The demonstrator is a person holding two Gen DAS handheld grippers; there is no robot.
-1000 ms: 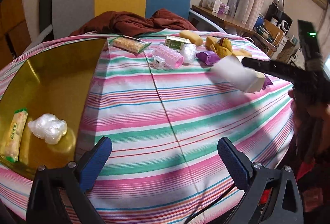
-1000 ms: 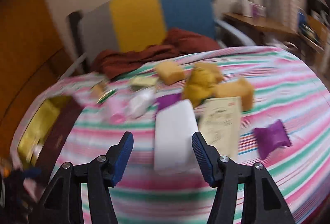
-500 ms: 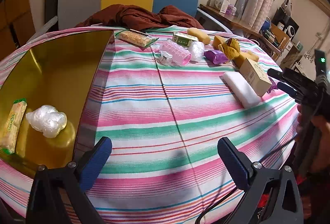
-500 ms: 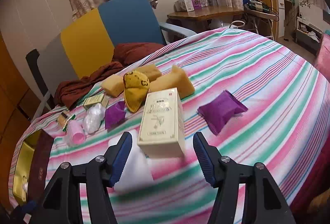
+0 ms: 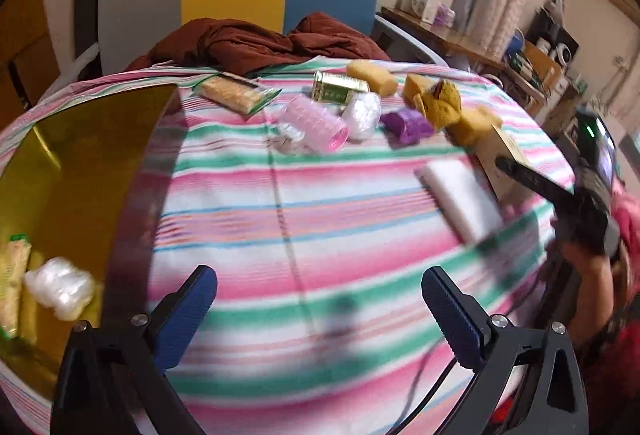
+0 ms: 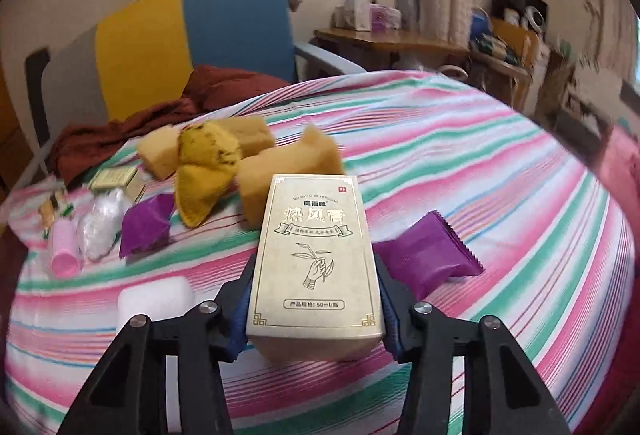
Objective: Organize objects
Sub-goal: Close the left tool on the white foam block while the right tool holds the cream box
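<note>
The cream box (image 6: pixel 316 259) is clamped by the right gripper (image 6: pixel 314 311); the left gripper (image 5: pixel 318 309) is held apart, empty. Next, carrying to the gold tray (image 5: pixel 80 171) is likely called for.

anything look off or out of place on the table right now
Nothing spilled or damaged. The rumpled dark red cloth spills from the chair onto the striped tablecloth's far edge. Loose items lie scattered beyond the gold tray. The right gripper is clamped on the beige printed carton; the left gripper is open.
</note>
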